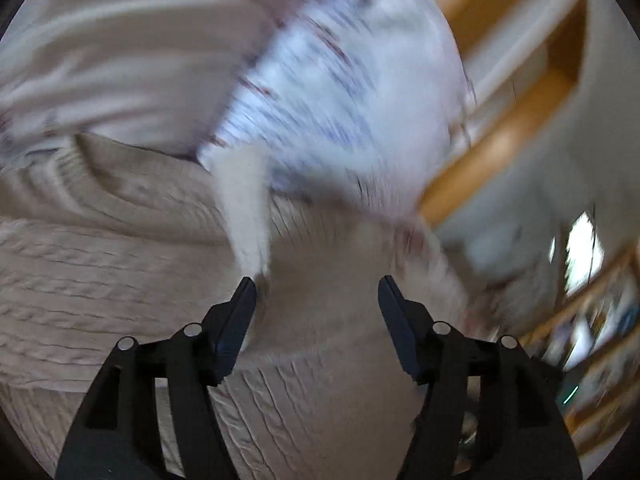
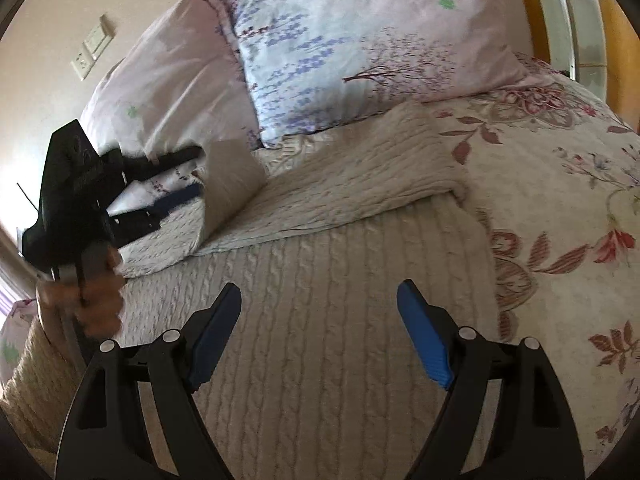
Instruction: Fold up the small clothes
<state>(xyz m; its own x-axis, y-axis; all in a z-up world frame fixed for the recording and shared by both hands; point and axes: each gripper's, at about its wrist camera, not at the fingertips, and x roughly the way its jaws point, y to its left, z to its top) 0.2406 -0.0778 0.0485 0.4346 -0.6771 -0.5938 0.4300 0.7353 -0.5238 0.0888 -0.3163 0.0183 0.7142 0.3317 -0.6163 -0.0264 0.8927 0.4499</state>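
A small beige garment (image 2: pixel 230 178) hangs in the air at the left of the right wrist view, by the fingers of my left gripper (image 2: pixel 196 176). In the blurred left wrist view a pale strip of it (image 1: pixel 246 216) rises from the left fingertip, while the left gripper (image 1: pixel 318 286) stands wide open. My right gripper (image 2: pixel 320 292) is open and empty above the cream cable-knit blanket (image 2: pixel 340 320).
A folded part of the knit blanket (image 2: pixel 340 184) lies ahead. Floral pillows (image 2: pixel 340 52) lean at the bed's head. A floral quilt (image 2: pixel 560 200) covers the right side. A wooden headboard (image 2: pixel 536 20) stands behind. Wall switches (image 2: pixel 90 54) are at upper left.
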